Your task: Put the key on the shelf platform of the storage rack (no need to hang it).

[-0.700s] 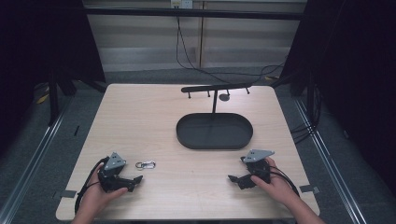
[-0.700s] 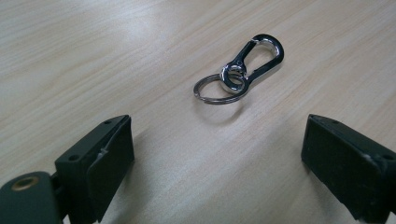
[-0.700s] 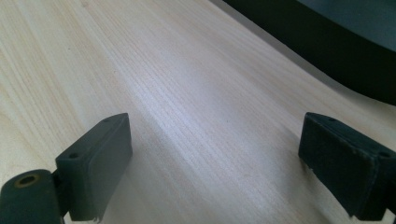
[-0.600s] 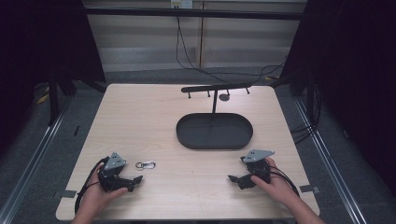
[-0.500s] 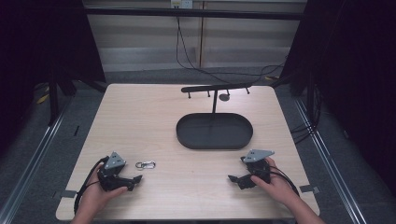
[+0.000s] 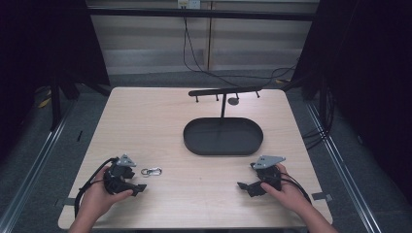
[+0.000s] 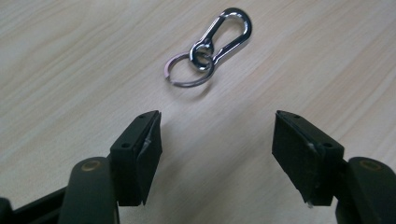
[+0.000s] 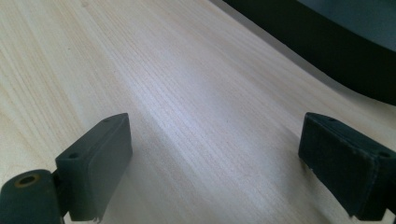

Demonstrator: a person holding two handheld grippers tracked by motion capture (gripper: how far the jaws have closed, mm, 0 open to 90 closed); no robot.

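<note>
Your left gripper (image 6: 127, 180) sits near the front left corner of the pale wooden table (image 6: 160, 121), held in your left hand (image 6: 97, 196), with its jaws spread wide and nothing between them. In the left gripper view the two black pads (image 7: 142, 149) stand well apart over bare wood. Just ahead of them lies the small silver carabiner clip with a split key ring (image 7: 208, 46) threaded through its narrow end; it rests flat on the table, apart from both pads. From the high view the same clip (image 6: 151, 171) lies just beside the left gripper, on its right.

Your right gripper (image 6: 256, 183) rests near the front right of the table in your right hand (image 6: 286, 191). Its jaws are also wide apart and hold nothing; in the right gripper view they frame plain wood grain, with the dark rim of the tray (image 8: 327, 42) crossing the upper right corner.

The black oval tray (image 6: 194, 141) sits at the table's centre, and behind it stands a thin black T-shaped rack with small pegs under its crossbar (image 6: 223, 92).

Compared with the frames from a moment ago, you have moved nothing: both grippers, the clip and the tray lie where they did.
</note>
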